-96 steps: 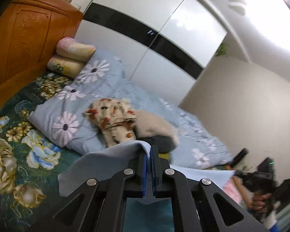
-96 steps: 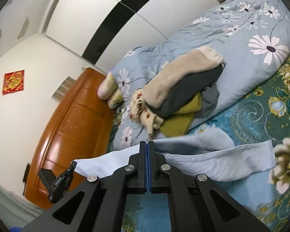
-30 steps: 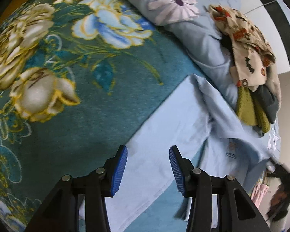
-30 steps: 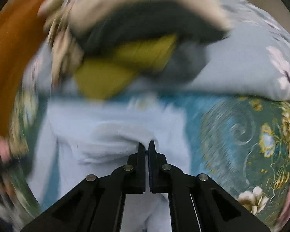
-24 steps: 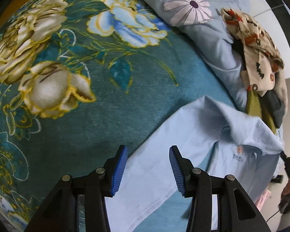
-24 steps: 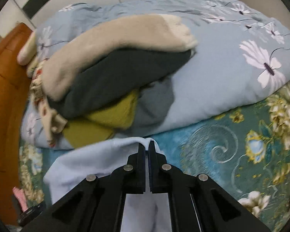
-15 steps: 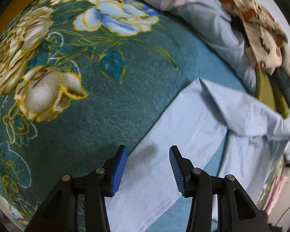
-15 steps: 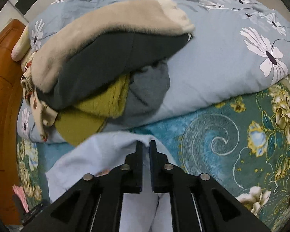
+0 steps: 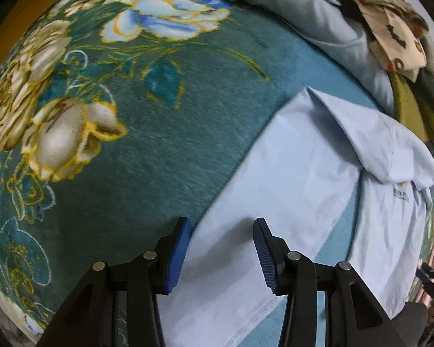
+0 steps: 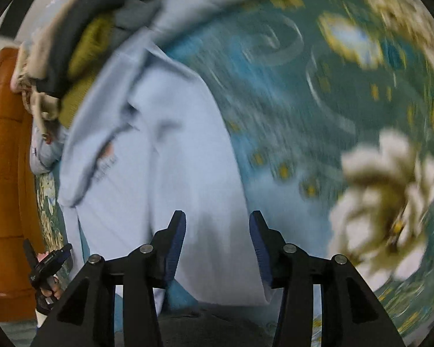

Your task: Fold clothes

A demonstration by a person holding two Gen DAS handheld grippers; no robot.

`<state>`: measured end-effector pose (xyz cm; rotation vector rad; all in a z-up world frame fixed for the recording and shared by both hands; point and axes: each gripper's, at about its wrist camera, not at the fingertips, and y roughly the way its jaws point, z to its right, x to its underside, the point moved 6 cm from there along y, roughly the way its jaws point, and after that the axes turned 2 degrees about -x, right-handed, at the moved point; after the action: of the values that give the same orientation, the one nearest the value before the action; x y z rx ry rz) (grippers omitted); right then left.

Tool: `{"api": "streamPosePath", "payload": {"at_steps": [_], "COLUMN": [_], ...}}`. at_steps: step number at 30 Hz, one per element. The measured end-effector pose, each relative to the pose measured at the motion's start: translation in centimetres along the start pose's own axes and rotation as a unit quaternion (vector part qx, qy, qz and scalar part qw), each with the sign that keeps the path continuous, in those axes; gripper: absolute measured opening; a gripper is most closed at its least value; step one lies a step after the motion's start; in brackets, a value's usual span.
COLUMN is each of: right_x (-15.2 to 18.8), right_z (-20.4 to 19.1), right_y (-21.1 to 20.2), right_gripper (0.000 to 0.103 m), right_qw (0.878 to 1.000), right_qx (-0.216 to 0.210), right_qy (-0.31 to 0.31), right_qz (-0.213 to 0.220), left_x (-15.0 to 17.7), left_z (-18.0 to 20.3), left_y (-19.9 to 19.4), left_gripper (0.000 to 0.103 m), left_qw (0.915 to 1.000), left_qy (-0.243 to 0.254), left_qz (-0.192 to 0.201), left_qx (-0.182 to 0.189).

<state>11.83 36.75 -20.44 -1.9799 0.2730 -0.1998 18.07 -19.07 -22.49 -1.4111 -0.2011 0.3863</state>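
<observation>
Smooth matt cloth shirt (image 9: 298, 173), fuzzy bedspread (image 9: 159, 144), glossy wooden headboard (image 10: 5, 159)

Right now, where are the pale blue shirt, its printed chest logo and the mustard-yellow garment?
pale blue shirt (image 9: 292, 173), left wrist view, folded body panel.
printed chest logo (image 9: 400, 195), left wrist view, dark lettering.
mustard-yellow garment (image 9: 405, 104), left wrist view, exposed edge.
</observation>
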Motion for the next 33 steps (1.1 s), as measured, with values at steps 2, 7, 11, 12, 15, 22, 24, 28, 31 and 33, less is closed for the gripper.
{"api": "streamPosePath", "payload": {"at_steps": [2, 7, 11, 12, 15, 22, 24, 28, 31, 33], "right_x": [0.2, 0.5, 0.7, 0.8, 1.1, 0.4, -0.3, -3.5, -6.6, -8.1], "right_z": [0.6, 0.8, -0.8, -1.1, -1.9, -3.4, -3.2, -1.7, -0.8, -0.3], "right_y": [0.1, 1.1, 2.1, 2.3, 2.8, 0.4, -0.8, -5.6, -10.6, -13.8], "right_gripper": [0.047, 0.047, 0.046, 0.045, 0.010, 0.001, 0.001, 0.001, 0.001, 0.001], "right_qw": [1.000, 0.999, 0.997, 0.996, 0.991, 0.991, 0.992, 0.989, 0.974, 0.963], "right_qx": [-0.013, -0.004, 0.016, 0.027, 0.064, 0.081, 0.085, 0.120, 0.175, 0.199], "right_qy": [0.019, 0.024, -0.021, -0.033, -0.065, -0.096, -0.091, -0.063, -0.056, -0.050], "right_qz": [-0.006, -0.042, -0.078, -0.084, -0.099, -0.041, -0.017, 0.060, 0.129, 0.172], "left_x": [0.3, 0.6, 0.8, 0.8, 0.8, -2.3, -3.2, -6.6, -9.5, -11.9], "left_z": [0.2, -0.1, -0.5, -0.5, -0.6, -1.2, -1.5, -3.0, -2.8, -2.7], "left_y": [-0.1, -0.5, -0.9, -1.1, -1.9, -6.3, -7.5, -8.2, -9.0, -9.3], "left_gripper": [0.043, 0.019, 0.004, 0.004, 0.003, 0.003, 0.003, 0.003, 0.003, 0.003], "left_qw": [1.0000, 0.9999, 0.9998, 0.9998, 0.9995, 0.9957, 0.9939, 0.9896, 0.9847, 0.9820], "left_qy": [0.007, 0.001, -0.016, -0.019, -0.025, -0.031, -0.030, -0.024, -0.010, -0.003], "left_qz": [0.002, 0.005, 0.006, 0.008, 0.017, 0.088, 0.106, 0.137, 0.163, 0.174], "left_qx": [-0.005, -0.010, 0.004, 0.006, 0.009, -0.003, -0.013, -0.037, -0.061, -0.073]}}
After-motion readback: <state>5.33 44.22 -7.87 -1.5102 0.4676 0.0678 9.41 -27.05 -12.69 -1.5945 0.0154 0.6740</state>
